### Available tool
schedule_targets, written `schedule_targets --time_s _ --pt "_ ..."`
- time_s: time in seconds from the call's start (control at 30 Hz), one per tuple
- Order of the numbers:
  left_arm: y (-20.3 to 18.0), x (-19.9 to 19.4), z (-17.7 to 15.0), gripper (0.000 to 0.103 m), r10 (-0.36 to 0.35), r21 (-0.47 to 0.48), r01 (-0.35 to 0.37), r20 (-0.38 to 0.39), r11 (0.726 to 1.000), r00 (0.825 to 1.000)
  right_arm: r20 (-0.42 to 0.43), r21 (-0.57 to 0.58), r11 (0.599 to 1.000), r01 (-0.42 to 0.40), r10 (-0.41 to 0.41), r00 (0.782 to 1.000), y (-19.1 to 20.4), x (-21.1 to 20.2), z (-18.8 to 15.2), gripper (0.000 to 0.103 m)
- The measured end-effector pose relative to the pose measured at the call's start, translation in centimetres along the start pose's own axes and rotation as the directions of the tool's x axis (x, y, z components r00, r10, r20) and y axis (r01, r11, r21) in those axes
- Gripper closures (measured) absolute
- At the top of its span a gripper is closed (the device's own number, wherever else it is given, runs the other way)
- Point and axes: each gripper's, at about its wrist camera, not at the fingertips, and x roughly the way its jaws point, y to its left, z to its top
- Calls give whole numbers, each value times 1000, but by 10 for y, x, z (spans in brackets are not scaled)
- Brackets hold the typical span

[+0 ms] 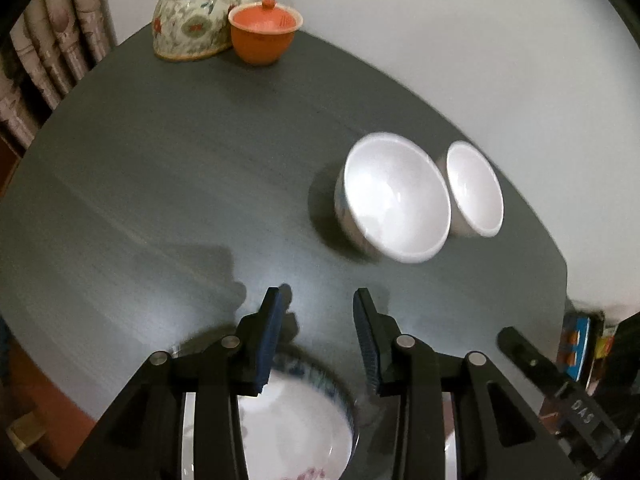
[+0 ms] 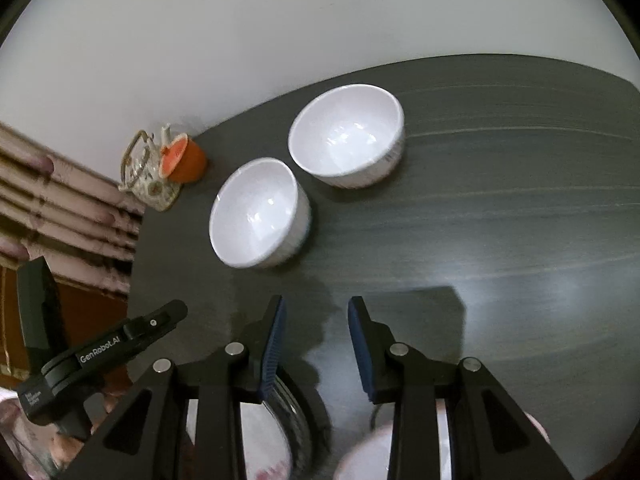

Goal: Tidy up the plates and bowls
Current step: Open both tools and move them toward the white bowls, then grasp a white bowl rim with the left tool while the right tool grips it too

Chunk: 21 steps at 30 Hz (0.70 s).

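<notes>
Bowls: two white ones, big bowl [image 1: 394,198] and small bowl [image 1: 474,188], sit touching on the dark table [image 1: 180,184]. Left gripper [image 1: 316,312] and right gripper [image 2: 316,316] both hang released, holding nothing, above a plate [image 1: 296,416].

Ahead of the left fingers [image 1: 276,320] the table [image 1: 160,200] lies bare up to the far corner, where a teapot [image 1: 192,20] and an orange lidded cup [image 1: 262,34] stand touching. Ahead and to the right, two white bowls [image 1: 394,196] stand just beside each other. Under the fingers lies a plate [image 1: 296,420]. To the right of the right fingers [image 2: 360,340] the table is open.
</notes>
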Motion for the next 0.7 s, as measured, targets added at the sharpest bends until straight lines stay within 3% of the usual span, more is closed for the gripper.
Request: schedule_targets --time_s 0.37,0.7 --pt "-5 36 53 66 -45 -28 44 -19 999 999 -22 43 999 29 -28 999 16 58 46 70" --pt "-9 78 61 69 -18 -21 16 -80 1000 997 -53 61 997 57 -54 997 20 97 58 70"
